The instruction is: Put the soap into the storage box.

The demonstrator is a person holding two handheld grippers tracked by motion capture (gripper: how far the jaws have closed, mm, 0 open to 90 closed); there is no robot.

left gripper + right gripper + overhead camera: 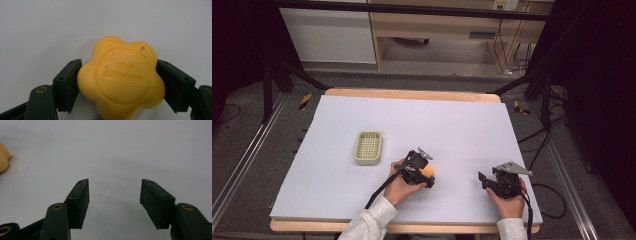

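A: Left gripper (120, 82)?
B: Both pads pressed against the yellow soap (121, 80), which lies on the white table (462, 125).
A: Right gripper (113, 200)?
B: Jaws apart, nothing between them. Green basket (368, 147) well left of the soap.

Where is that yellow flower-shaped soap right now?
The soap sits between the left gripper's pads on the white table cover, right of the green soap dish.
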